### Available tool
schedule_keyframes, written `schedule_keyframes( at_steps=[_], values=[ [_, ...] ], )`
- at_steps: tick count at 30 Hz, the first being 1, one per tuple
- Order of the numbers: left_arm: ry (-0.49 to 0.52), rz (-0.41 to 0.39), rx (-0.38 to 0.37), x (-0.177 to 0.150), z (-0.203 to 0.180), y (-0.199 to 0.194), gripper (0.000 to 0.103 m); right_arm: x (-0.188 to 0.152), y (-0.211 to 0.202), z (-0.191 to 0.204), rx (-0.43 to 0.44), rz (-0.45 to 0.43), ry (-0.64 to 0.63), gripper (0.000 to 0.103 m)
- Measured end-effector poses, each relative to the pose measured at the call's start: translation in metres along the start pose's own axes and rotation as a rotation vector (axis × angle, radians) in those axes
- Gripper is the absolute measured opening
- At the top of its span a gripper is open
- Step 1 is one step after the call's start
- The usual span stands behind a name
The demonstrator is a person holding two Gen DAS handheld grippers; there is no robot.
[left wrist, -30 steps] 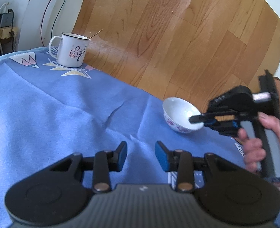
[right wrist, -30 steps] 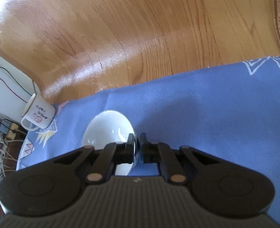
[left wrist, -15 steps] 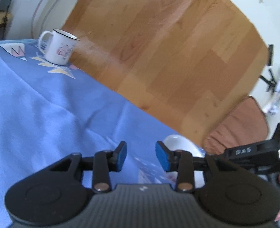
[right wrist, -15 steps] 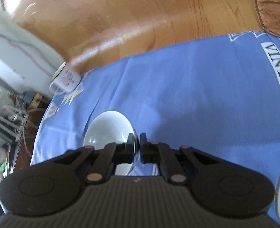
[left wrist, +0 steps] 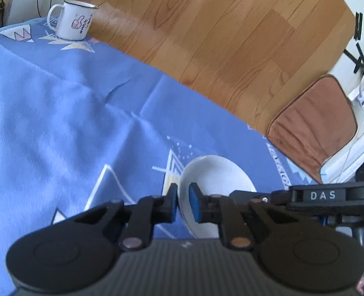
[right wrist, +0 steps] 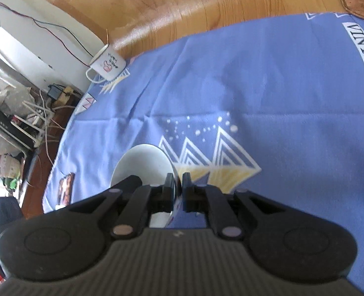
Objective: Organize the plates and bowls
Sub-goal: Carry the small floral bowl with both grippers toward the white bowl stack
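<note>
Blue cloth (left wrist: 58, 123) covers the table. White bowl (left wrist: 214, 180) rests near its floor-side edge. Left gripper (left wrist: 182, 203) pinches one rim section; right gripper (right wrist: 178, 190) pinches another. Mug (left wrist: 73, 19) stands well apart.

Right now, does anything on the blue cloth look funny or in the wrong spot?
Yes. The white mug stands right at the far edge of the blue cloth, next to the drop to the wooden floor, with a thin stick poking out. Also, both grippers pinch the same white bowl by its rim. Nothing looks spilled or broken.
</note>
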State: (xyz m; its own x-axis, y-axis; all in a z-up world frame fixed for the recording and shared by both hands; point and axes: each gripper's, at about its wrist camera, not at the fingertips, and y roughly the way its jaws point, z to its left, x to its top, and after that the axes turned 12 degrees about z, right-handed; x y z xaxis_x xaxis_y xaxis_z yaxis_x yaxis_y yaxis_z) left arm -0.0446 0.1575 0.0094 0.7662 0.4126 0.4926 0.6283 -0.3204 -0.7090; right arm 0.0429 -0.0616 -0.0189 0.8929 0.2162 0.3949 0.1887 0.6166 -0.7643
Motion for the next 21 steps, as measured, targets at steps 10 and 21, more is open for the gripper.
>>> schedule_keyframes(
  at_steps=[10,21],
  values=[
    [-0.017,0.032,0.015,-0.003,0.002,0.003,0.009,-0.020,-0.003,0.009,-0.110,-0.103,-0.137,0.016],
    [0.006,0.022,0.038,-0.005,0.000,-0.002,0.019,-0.036,-0.006,0.019,-0.189,-0.201,-0.256,0.032]
  ],
)
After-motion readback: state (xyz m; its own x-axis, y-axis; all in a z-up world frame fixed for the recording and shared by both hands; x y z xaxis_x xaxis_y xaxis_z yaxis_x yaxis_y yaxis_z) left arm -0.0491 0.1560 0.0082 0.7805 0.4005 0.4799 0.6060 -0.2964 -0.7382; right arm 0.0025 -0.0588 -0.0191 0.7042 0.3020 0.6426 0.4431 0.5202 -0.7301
